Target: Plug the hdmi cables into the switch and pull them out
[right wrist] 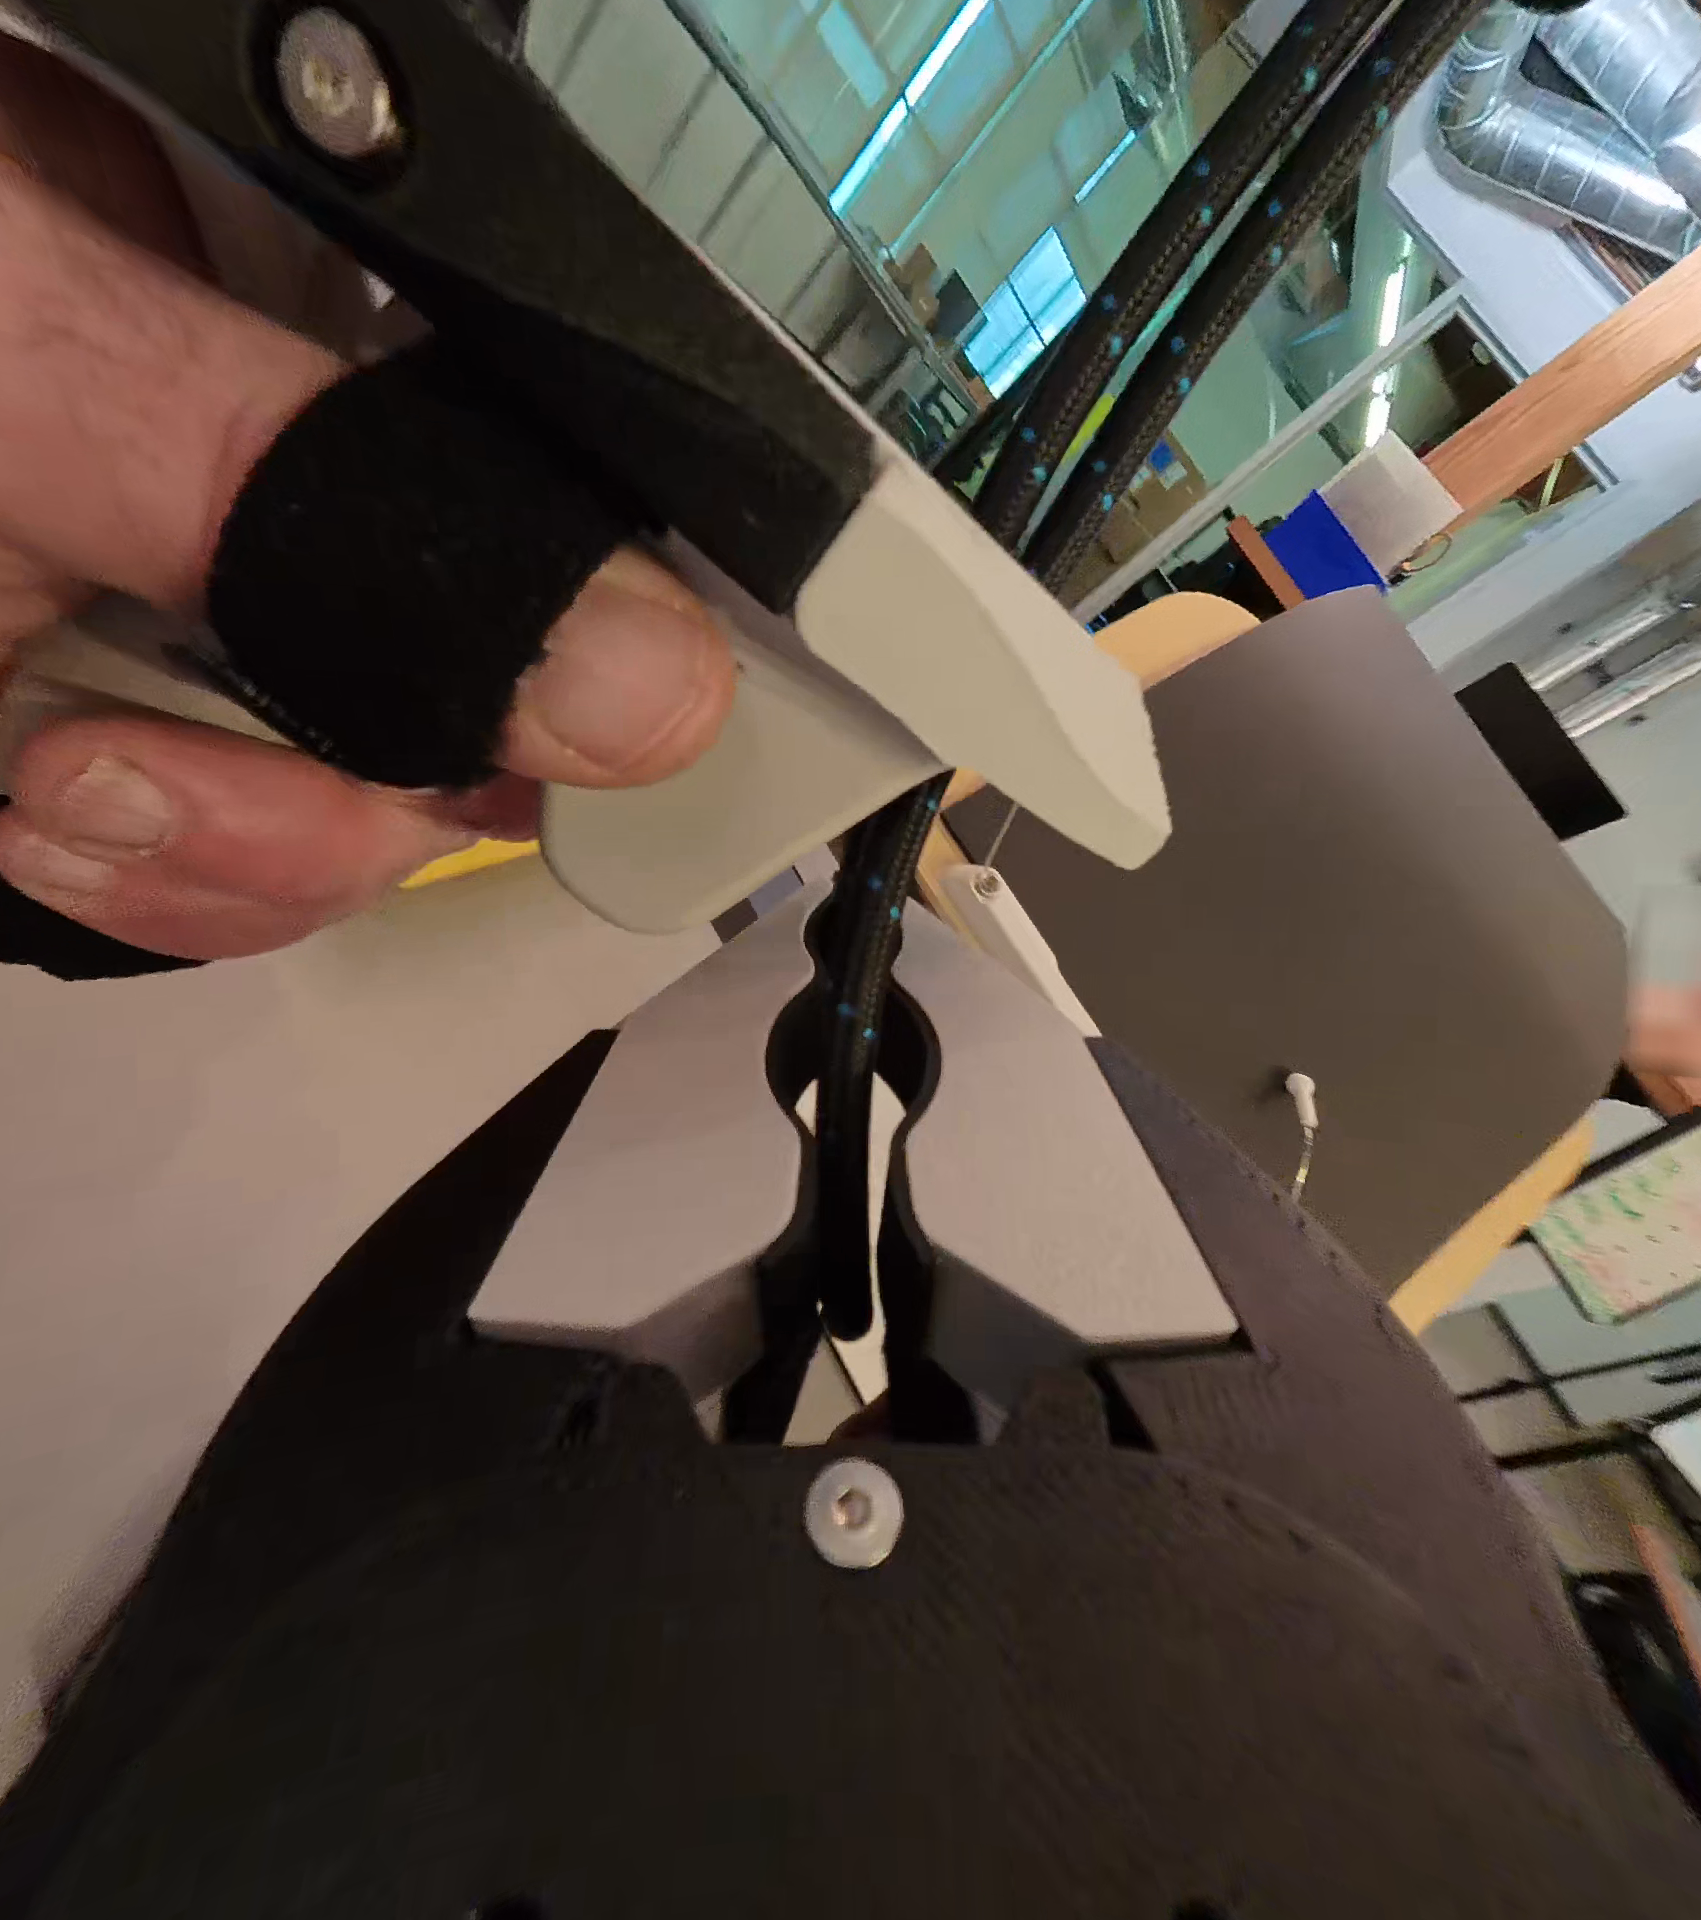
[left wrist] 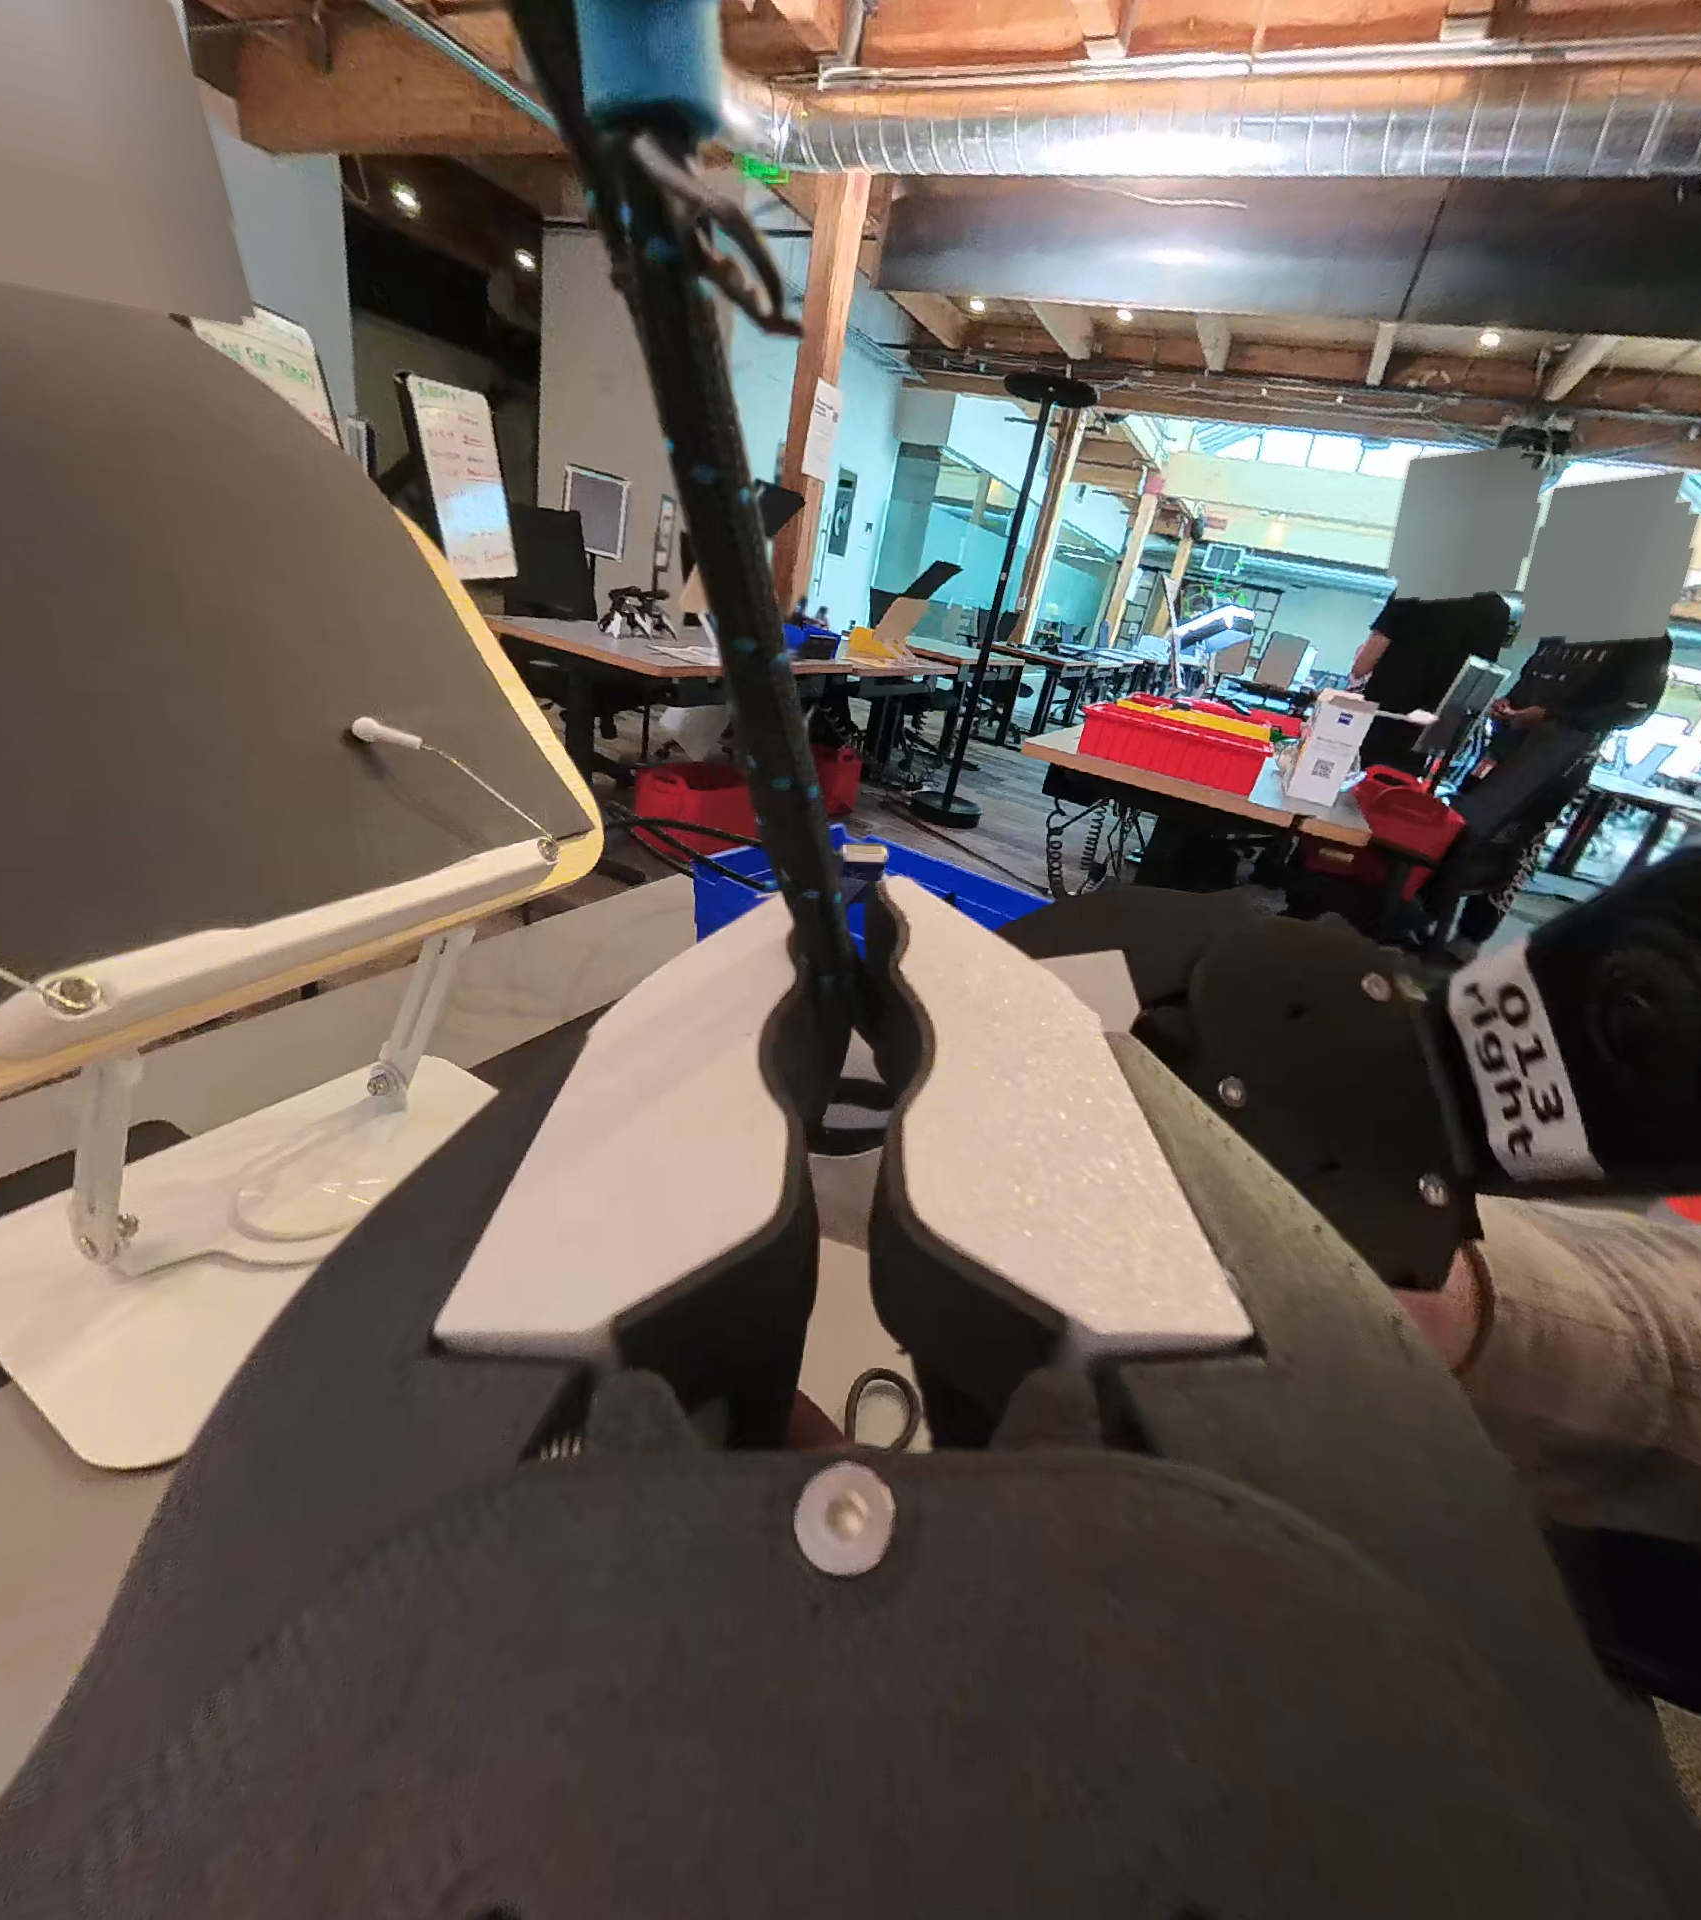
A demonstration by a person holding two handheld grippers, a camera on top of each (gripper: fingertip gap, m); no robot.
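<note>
Both grippers are up off the bench, each w/ a black braided HDMI cable [left wrist: 737, 623] in it. Left gripper [left wrist: 848, 997]: jaws clamped on the cable, which runs up toward a blue sleeve [left wrist: 648, 52] at the top. Right gripper [right wrist: 851, 1023]: jaws closed on the cable [right wrist: 861, 997] too; two strands rise beyond it. A silver plug tip [left wrist: 864, 857] shows just past the left jaws. Switch not in view. My read: cable ends are free, so either unplugged or not yet plugged; can't tell which. Tilted board on a white stand [left wrist: 233, 1247] sits at the bench's left edge.
</note>
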